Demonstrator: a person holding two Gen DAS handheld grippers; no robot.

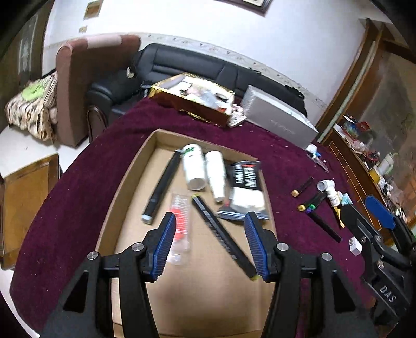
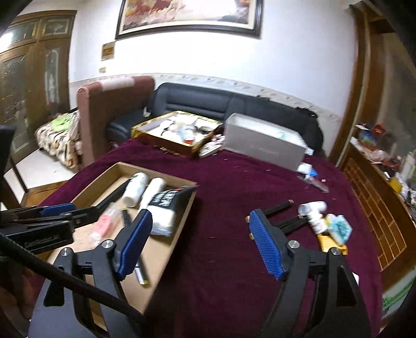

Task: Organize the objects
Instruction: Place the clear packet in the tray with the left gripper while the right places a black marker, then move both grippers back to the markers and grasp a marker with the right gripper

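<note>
A counter [image 1: 78, 182] draped in a dark maroon cloth fills both views, with a black sofa [image 1: 197, 65] and a brown armchair [image 1: 78, 85] behind it against a white wall; a framed painting [image 2: 189, 15] hangs above. At the far edge sit a gold-rimmed box [image 1: 192, 102] full of small items and a grey box [image 1: 280, 117].

A shallow cardboard tray [image 1: 124, 176] lies on the cloth, holding a black tube [image 1: 162, 187], two white cup stacks [image 1: 193, 166], a black-and-white packet [image 1: 244, 182], a clear sleeve with red contents [image 1: 180, 223] and a black stick [image 1: 223, 236]. Loose on the cloth to its right lie gold-capped black pens [image 1: 303, 186] and a small white bottle [image 1: 329, 191].

The left gripper [image 1: 209, 243] hovers over the tray, spread wide and empty. The right gripper [image 2: 199, 243] hangs above bare cloth beside the tray, also wide apart, holding nothing.
</note>
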